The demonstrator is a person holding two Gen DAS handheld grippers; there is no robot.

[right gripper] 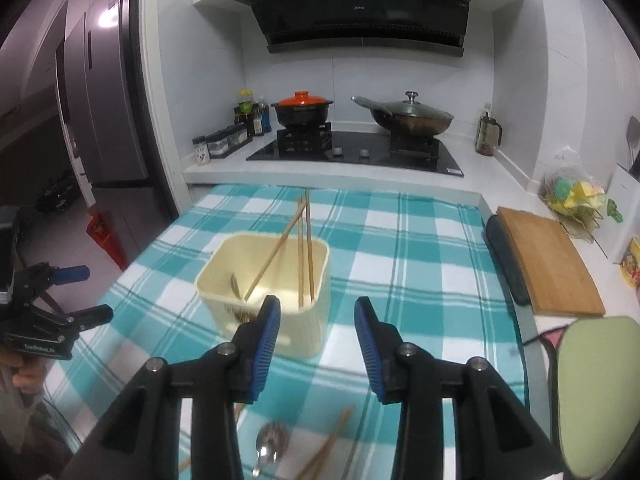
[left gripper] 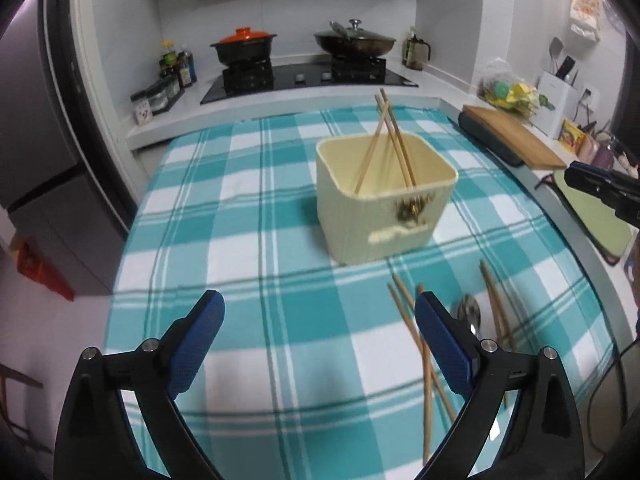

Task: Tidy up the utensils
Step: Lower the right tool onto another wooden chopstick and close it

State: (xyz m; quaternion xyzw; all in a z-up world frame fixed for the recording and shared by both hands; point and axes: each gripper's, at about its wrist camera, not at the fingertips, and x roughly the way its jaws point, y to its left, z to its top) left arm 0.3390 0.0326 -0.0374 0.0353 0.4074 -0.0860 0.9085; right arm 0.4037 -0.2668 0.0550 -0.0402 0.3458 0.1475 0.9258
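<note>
- Blue pads of the left tool (left gripper: 318, 344) are spread wide with nothing between them, above checked cloth (left gripper: 248, 240) on the counter.
- Loose chopsticks (left gripper: 426, 364) and a metal spoon (left gripper: 468, 314) are seen just beside its right pad, probably next to be collected.
- Right tool (right gripper: 316, 330) is parted moderately and empty, close before the cream utensil bin (right gripper: 224, 276).
- Three chopsticks (right gripper: 306, 248) are leaned upright inside that bin, kept standing by its walls.

A cream tub (left gripper: 384, 204) stands upright mid-cloth, three chopsticks (left gripper: 390, 140) leaning inside. At its five o'clock lie loose chopsticks (left gripper: 428, 364) and a steel spoon (left gripper: 468, 312).
</note>
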